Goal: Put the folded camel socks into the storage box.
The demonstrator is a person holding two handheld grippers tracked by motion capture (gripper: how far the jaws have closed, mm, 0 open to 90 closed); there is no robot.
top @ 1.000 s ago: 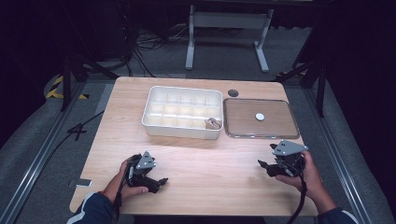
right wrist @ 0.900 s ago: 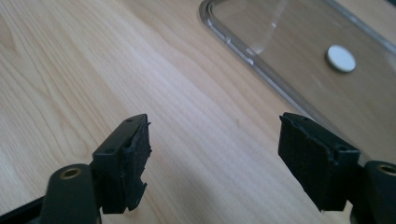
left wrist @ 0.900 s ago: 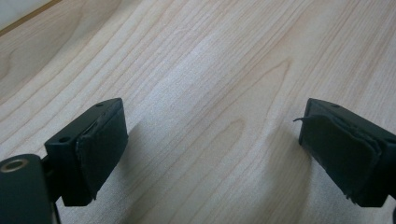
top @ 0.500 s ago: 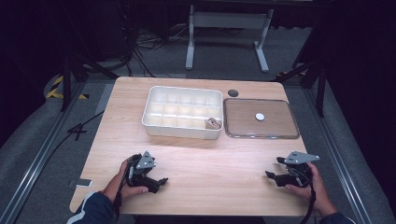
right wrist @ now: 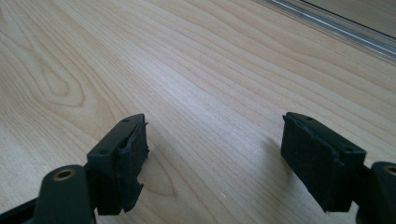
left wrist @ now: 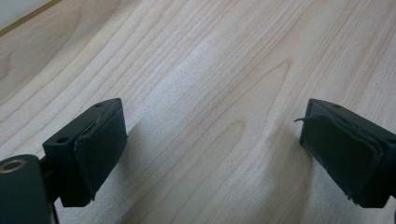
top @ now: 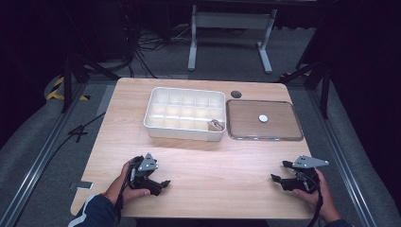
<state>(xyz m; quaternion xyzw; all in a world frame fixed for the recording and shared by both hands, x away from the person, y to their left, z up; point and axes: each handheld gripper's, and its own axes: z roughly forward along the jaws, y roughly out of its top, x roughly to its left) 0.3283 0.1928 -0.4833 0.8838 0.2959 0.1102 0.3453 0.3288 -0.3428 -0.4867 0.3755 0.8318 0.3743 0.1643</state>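
We rest our left gripper (top: 163, 183) low on the pale wooden desk (top: 213, 161), its black fingers (left wrist: 100, 140) spread apart around bare wood. Ahead sits the white plastic compartment tray (top: 184, 113), a small tan object (top: 216, 125) in its near right cell (too small to identify). Just beside lies the clear flat lid (top: 263, 120). Our right gripper (top: 279, 172) is likewise parked near the desk's edge, fingers (right wrist: 317, 158) apart and empty, probably for a free reach.
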